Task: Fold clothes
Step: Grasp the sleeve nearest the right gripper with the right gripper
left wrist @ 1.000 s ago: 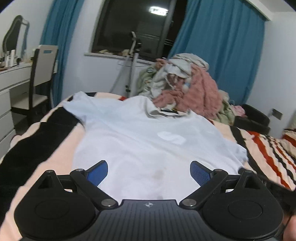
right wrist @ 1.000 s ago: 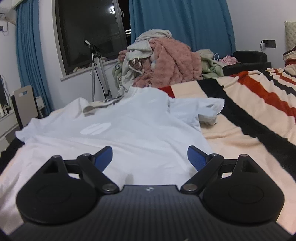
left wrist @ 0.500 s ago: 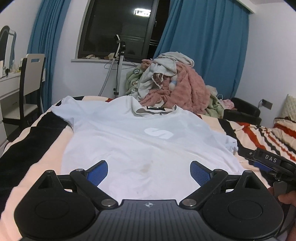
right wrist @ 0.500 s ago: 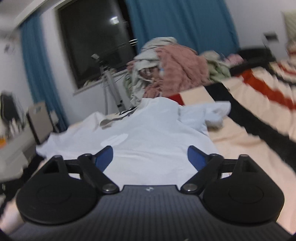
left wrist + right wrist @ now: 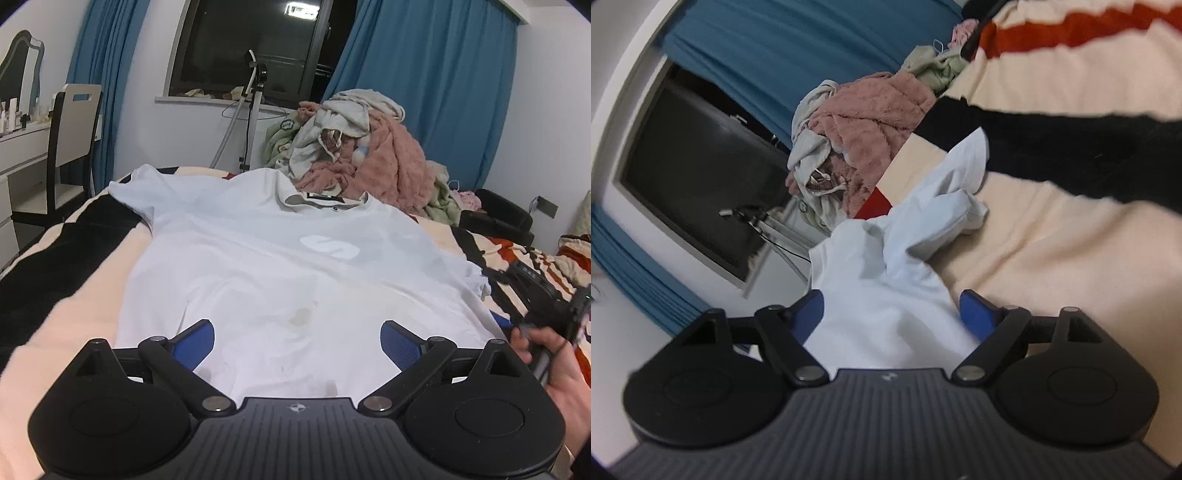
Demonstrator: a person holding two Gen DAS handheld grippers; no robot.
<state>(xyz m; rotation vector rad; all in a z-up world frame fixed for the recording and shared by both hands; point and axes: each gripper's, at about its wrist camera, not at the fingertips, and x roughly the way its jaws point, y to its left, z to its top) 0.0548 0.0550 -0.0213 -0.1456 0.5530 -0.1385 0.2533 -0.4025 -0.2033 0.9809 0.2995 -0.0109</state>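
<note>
A white T-shirt (image 5: 273, 266) with a pale oval logo lies spread face up on the striped bed cover, collar at the far end. My left gripper (image 5: 297, 341) hovers open over its lower middle, nothing between the blue pads. In the right wrist view, rolled sideways, my right gripper (image 5: 892, 310) stands open astride the shirt's right edge (image 5: 886, 295), with the crumpled right sleeve (image 5: 945, 210) just beyond. The left wrist view shows the right gripper's body (image 5: 535, 291) in a hand (image 5: 554, 369) at the shirt's right side.
A heap of pink and grey clothes (image 5: 362, 147) sits at the far end of the bed (image 5: 66, 302). A tripod (image 5: 251, 110), a window and blue curtains stand behind. A chair (image 5: 70, 144) and white desk are at the left. A black seat (image 5: 495, 218) is at the right.
My right gripper has rolled sideways and dropped to the shirt's right edge near the sleeve. The left gripper has drifted slightly, still open over the lower part of the shirt.
</note>
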